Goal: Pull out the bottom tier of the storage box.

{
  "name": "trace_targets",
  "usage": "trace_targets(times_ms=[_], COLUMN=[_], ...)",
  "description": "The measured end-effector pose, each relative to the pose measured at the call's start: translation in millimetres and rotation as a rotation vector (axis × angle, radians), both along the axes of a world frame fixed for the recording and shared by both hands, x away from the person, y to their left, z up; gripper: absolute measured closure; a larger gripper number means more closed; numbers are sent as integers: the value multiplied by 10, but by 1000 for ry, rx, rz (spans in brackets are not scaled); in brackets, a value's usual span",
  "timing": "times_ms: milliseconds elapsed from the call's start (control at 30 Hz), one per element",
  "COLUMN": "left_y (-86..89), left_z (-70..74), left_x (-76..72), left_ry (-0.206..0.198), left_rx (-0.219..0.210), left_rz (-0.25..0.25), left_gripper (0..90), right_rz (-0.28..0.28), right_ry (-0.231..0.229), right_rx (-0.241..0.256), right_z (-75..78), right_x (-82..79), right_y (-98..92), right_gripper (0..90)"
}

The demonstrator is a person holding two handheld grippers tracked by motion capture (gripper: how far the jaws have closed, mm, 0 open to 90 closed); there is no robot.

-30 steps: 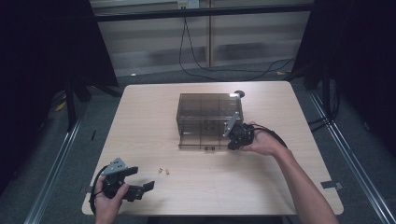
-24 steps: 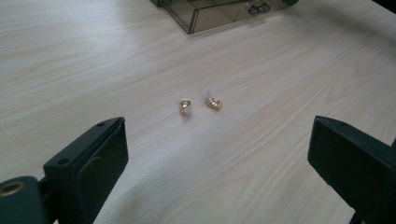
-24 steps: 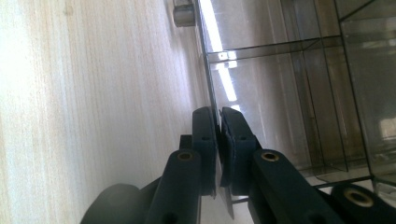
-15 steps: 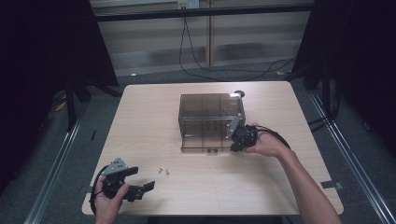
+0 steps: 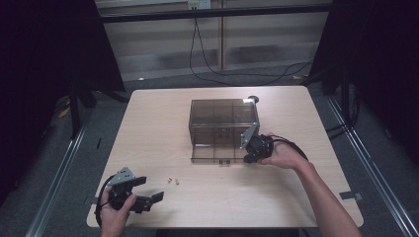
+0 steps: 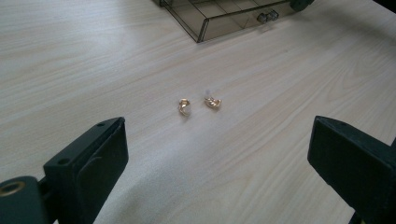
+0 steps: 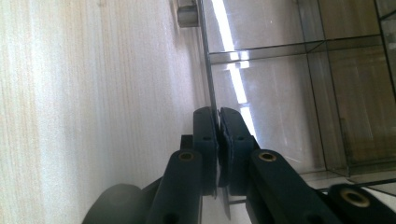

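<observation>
Little has moved since the earlier frame — your right gripper [image 5: 248, 149] has crept a touch further from the box, the drawer front coming with it; your left has stayed where it was.

Item 1, nearest: left gripper [image 5: 146, 191], at the table's near left corner. Jaws spread wide and empty, aimed across the wood at item 2.

Item 2: two small gold earrings [image 6: 199, 104], lying just beside each other on the bare table [image 5: 158, 128], between your left gripper and the drawer. I judge them light, hard and slick, easy to flick away. They are too low for a side grab, so come down over one with the jaws straddling it and close slowly. Take one at a time.

Item 3: drawer [image 5: 217, 154] of smoky clear plastic, drawn out toward you from the box's lowest level, with a small knob [image 7: 187, 14] on its front. Your right gripper's jaws are pressed together on the thin front wall near its right end. The wall looks thin, stiff and smooth, likely to slip or flex under an off-centre pull — the knob is the surer hold.

Item 4, farthest: storage box [image 5: 223, 121], same tinted plastic, mid-table. Probably light enough to slide if the drawer binds.
</observation>
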State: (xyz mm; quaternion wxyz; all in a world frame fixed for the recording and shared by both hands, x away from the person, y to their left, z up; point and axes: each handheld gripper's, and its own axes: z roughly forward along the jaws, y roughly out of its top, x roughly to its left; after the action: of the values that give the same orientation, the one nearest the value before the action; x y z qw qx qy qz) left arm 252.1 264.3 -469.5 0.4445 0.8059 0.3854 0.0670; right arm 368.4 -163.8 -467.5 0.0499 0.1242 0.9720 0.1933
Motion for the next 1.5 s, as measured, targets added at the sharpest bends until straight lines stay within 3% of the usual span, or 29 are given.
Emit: trace_targets(times_ms=[567, 767, 967, 1133, 1300, 1500], left_y=[1, 8, 33, 41, 11, -6], left_z=[-5, -13, -25, -37, -42, -60], left_x=[8, 13, 16, 28, 26, 60], left_ry=[3, 4, 10, 16, 18, 53], left_rx=[1, 0, -11, -14, -9, -25], left_rz=[-2, 5, 15, 40, 28, 17], left_gripper=[51, 49, 48, 47, 66, 52], right_rz=[-7, -35, -80, -162, -198, -248], right_ry=[8, -11, -47, -66, -83, -94], right_rx=[10, 65, 163, 209, 270, 332], right_z=[-3, -1, 3, -28, -46, -43], right_x=[-52, -51, -72, -84, -136, -188], right_y=[-7, -65, -89, -99, -105, -173], right_gripper=[862, 783, 658, 572, 530, 516])
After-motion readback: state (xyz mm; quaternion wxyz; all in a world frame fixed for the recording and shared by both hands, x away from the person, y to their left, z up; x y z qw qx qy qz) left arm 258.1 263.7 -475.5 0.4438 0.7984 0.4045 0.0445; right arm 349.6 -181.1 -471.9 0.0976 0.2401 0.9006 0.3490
